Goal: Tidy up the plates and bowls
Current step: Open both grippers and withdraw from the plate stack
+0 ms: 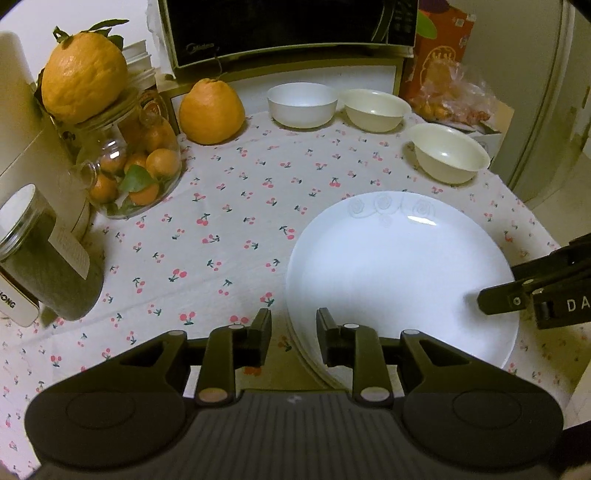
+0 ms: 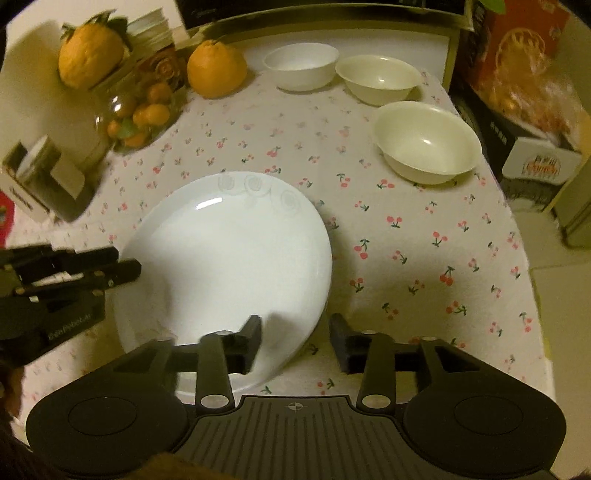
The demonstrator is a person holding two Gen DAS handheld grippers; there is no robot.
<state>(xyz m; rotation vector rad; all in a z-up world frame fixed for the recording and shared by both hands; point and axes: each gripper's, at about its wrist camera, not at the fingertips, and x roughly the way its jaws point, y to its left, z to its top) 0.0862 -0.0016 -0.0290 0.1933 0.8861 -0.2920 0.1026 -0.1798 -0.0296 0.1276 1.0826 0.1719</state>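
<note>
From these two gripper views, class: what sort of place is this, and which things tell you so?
Most likely a home kitchen or dining corner. A microwave stands at the back, bowls and a plate sit on a cherry-print tablecloth, beside a jar of oranges.

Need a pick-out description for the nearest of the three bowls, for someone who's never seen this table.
Start at the black microwave at the back of the cherry-print tablecloth. Two bowls sit side by side just in front of it, a white bowl and a cream bowl. The target bowl is the cream one standing alone, nearer and further right, closest to the big white plate.
</note>
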